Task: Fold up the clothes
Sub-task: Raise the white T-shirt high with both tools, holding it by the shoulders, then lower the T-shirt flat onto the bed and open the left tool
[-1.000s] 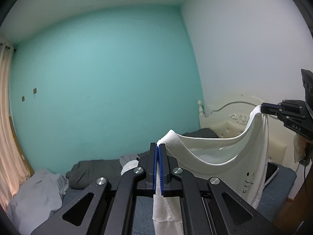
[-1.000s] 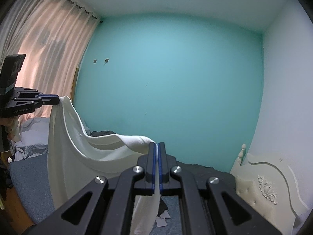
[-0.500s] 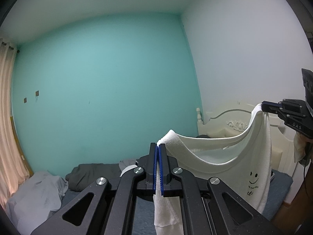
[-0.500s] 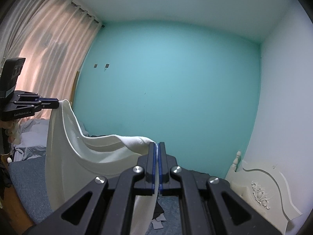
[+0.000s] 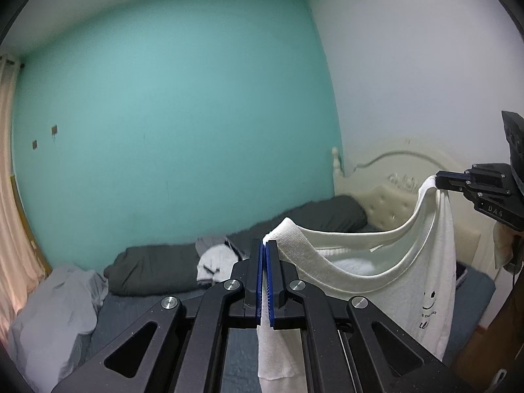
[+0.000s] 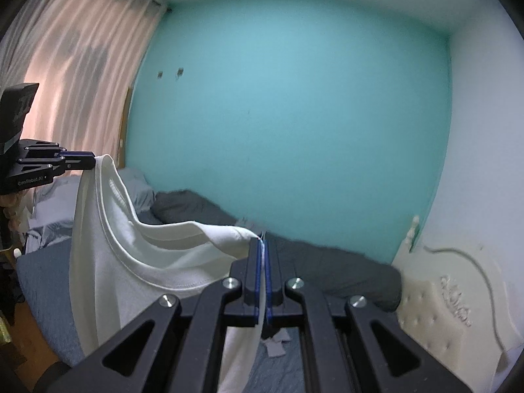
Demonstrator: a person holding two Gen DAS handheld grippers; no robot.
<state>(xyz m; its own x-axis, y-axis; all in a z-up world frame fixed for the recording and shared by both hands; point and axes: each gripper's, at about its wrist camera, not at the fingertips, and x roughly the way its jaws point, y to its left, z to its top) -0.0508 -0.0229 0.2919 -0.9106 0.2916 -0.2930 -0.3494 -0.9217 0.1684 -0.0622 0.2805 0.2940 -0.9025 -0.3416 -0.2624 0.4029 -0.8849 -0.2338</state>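
- The white T-shirt is held aloft above the bed, stretched between both grippers.
- One shoulder is clamped by the left gripper, the other by the right gripper.

One shirt, two tongs, perhaps.

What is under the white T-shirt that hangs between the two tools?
Under the white T-shirt, held up by the left tool and the right tool, lies the blue-grey bed cover, with small grey pieces on it. The bed directly behind the cloth is hidden.
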